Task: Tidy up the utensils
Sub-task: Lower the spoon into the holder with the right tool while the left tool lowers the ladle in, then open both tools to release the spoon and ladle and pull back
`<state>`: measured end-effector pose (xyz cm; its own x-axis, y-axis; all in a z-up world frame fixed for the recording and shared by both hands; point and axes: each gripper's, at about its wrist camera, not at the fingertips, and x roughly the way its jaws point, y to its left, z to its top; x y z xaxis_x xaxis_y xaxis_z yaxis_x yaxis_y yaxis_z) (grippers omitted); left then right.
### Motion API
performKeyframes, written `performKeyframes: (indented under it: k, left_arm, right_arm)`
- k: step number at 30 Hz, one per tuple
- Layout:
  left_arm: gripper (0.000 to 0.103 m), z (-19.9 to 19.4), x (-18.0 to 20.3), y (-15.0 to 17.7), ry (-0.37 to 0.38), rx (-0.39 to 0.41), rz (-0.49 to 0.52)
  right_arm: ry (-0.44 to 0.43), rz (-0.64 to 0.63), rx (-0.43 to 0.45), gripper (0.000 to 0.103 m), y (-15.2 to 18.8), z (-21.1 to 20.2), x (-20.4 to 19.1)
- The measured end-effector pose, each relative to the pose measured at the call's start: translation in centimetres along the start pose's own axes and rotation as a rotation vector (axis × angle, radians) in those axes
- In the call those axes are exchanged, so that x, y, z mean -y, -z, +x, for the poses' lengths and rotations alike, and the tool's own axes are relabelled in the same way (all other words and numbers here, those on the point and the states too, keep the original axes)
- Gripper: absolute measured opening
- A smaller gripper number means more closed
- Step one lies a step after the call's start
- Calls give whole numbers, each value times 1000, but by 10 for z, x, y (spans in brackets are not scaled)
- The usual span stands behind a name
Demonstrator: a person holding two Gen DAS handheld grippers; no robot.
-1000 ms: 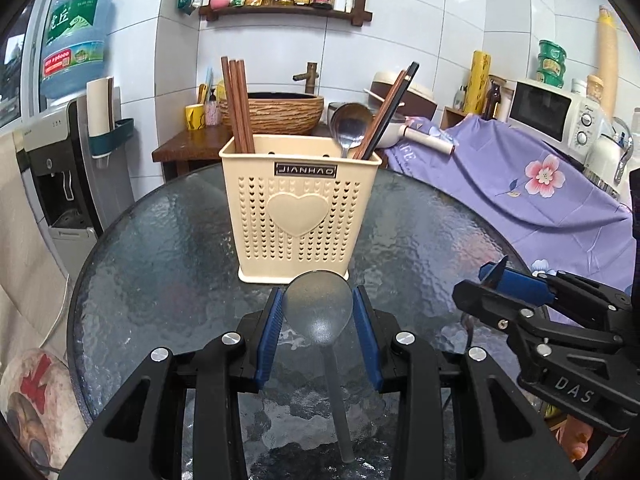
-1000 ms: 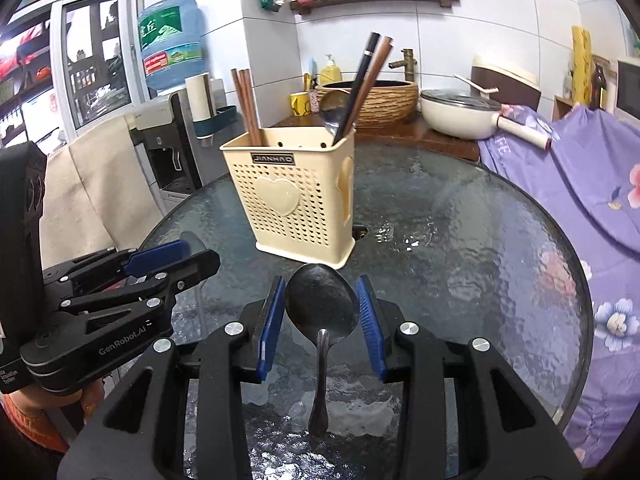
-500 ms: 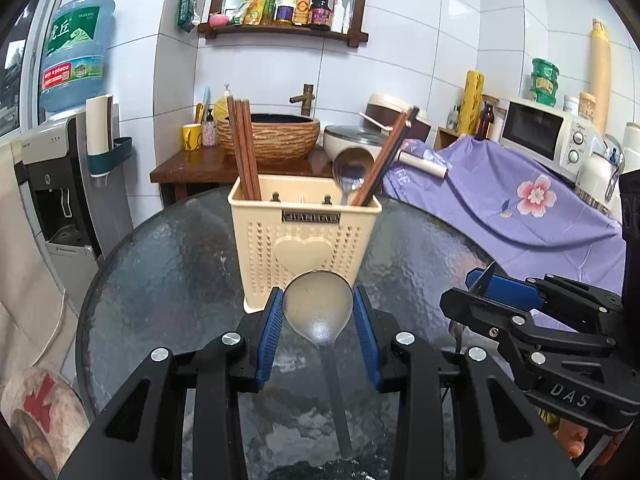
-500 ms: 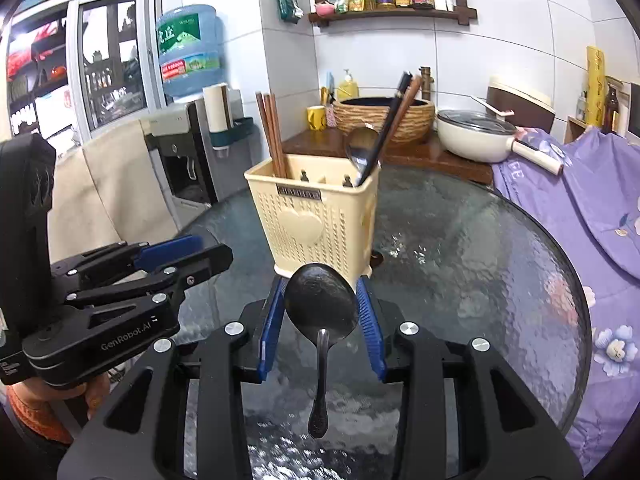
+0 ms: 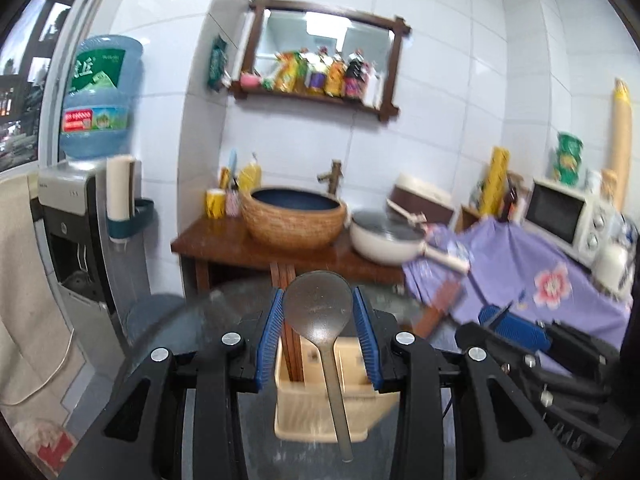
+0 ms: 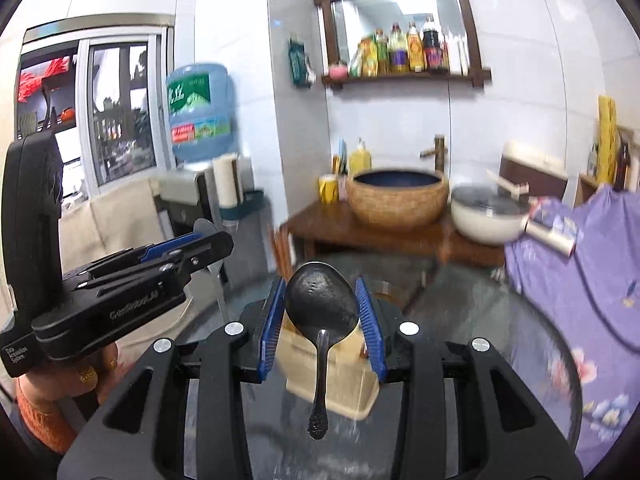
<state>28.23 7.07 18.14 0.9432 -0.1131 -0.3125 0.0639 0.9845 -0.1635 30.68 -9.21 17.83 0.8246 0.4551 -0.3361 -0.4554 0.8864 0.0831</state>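
My left gripper (image 5: 318, 330) is shut on the bowl of a pale metal spoon (image 5: 318, 312), handle hanging down toward the camera. Below and behind it stands the cream utensil caddy (image 5: 320, 412) with brown chopsticks (image 5: 290, 344) in its left compartment. My right gripper (image 6: 322, 312) is shut on the bowl of a dark metal spoon (image 6: 321, 304), its handle hanging down too. The caddy (image 6: 334, 384) sits under it on the glass table (image 6: 500, 344). In the right wrist view the left gripper (image 6: 200, 236) shows at left, held by a hand (image 6: 92, 372); the right gripper's fingertips (image 5: 500, 314) appear in the left wrist view.
The round glass table (image 5: 192, 320) carries the caddy. Behind it a wooden stand holds a woven basin (image 5: 294, 218) and a white pan (image 5: 386, 242). A water dispenser (image 5: 76, 240) stands at left, a purple flowered cloth (image 5: 540, 280) and microwave (image 5: 568, 216) at right.
Both grippers have risen with their spoons and tilted up, so the caddy has dropped from the middle of each view to below the fingers. The grips have not changed.
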Motion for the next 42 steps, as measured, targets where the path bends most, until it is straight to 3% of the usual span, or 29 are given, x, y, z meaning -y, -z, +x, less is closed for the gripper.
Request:
performKeyframes:
  k: [5,10,21,33,42]
  left_arm:
    - [35,28,-2,-25,-65,54,-30]
    - [35,59,-7,-20,-110,63,-38]
    - [35,80,-32,22,-108,-16,-66]
    - [35,90,-33,55,-89,-98,-33]
    - [35,95,-29,67,-85,-135,-9]
  right_arm:
    - [42,-31,71,37,-30,22,-6]
    - [100,-54,106,37,-35,49,-5]
    - [112,-13,25,37,17,92,14]
    - [104,-74,-63,37,64,102,9]
    - [97,-104,-90,37,78,102,6]
